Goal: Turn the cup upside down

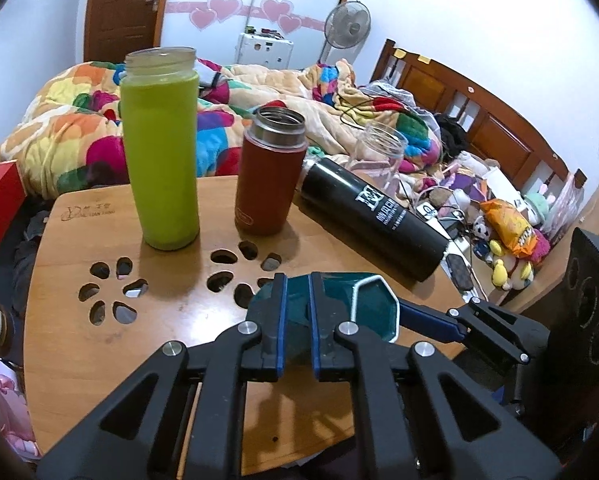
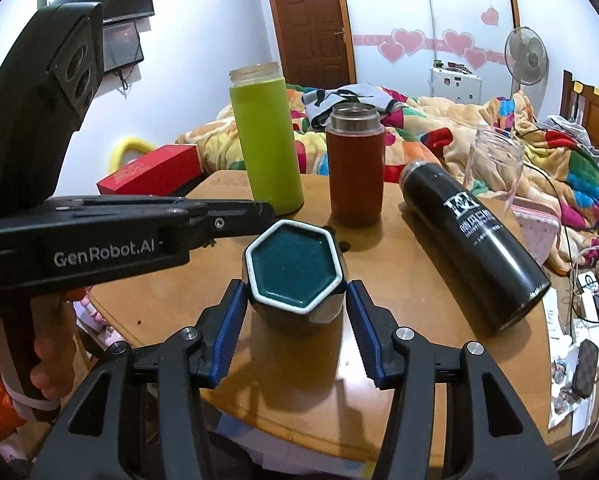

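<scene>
Teal-glazed with a white hexagonal rim, the 1 cup stands on the desk at its near edge. Whether the flat teal face turned upward is its mouth or its base cannot be told.

There are 2 claws. The right claw is spread wide, 1 blue finger on each side of the cup. The left claw reaches in from 9 o'clock in the right wrist view, its tip just beside the cup's far left side. Its fingers stand narrow with dark teal showing in the gap. Whether they pinch any part of the cup cannot be told.

Behind the cup are 3 flasks, all without lids:
- 1 green flask, upright at 11 o'clock.
- 1 red-brown flask, upright at 12 o'clock.
- 1 black flask with white lettering, lying on its side at 2 o'clock.

1 clear glass jar stands just beyond the black flask.

The desk is pale wood with a rounded edge and 2 flower-shaped sets of cut-out holes.

At 10 o'clock, off the desk, lies 1 red box. Farther back is a bed with a bright patchwork blanket and a wooden headboard. At the far wall are 1 standing fan, 1 brown door and pink hearts.
</scene>
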`<state>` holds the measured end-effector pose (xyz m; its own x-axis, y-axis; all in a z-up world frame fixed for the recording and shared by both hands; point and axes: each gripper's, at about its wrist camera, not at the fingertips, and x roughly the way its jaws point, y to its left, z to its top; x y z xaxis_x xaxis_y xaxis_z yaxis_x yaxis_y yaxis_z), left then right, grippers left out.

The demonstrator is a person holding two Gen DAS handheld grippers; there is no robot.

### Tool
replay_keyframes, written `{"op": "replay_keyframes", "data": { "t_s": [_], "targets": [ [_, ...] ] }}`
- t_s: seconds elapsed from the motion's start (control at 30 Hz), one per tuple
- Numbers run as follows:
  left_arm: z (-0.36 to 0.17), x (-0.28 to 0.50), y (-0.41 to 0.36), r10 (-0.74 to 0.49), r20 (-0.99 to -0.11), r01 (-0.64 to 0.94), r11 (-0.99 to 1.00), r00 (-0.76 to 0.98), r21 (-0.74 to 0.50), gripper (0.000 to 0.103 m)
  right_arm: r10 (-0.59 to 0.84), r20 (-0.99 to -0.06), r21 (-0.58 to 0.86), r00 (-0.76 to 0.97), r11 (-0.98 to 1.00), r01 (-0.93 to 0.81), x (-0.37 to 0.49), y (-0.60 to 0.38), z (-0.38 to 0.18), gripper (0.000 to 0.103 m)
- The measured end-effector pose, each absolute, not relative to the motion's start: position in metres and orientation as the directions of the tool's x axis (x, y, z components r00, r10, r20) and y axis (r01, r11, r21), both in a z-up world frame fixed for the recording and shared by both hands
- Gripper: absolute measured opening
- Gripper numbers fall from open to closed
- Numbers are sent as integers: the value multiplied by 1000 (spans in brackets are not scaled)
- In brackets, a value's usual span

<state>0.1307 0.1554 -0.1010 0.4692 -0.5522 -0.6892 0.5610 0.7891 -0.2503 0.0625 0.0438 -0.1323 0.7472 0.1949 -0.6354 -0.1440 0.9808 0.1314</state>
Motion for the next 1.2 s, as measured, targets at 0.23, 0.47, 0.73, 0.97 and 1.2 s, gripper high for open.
{"op": "replay_keyframes", "data": {
  "t_s": [0.23, 0.47, 0.73, 0.97, 1.2],
  "targets": [
    [-107, 141, 163, -543, -694, 534, 803, 472, -264, 4, 199, -619, 132, 760, 980, -149, 73, 49, -133, 37],
    [-103, 140, 168, -537, -694, 531, 807, 479, -257, 4, 199, -631, 133, 750, 980, -148, 77, 49, -130, 36],
    [-69, 116, 190, -539, -657, 528, 814, 528, -243, 13, 190, -624, 171, 758, 980, -105, 66, 36, -106, 38],
    [-29, 82, 202, -547, -590, 541, 814, 594, -211, 45, 118, -564, 157, 818, 987, -34, 34, 21, -63, 63],
    [12, 43, 212, -547, -498, 548, 821, 673, -162, 84, 67, -480, 144, 875, 990, 3, 0, 17, -16, 86]
  ]
}}
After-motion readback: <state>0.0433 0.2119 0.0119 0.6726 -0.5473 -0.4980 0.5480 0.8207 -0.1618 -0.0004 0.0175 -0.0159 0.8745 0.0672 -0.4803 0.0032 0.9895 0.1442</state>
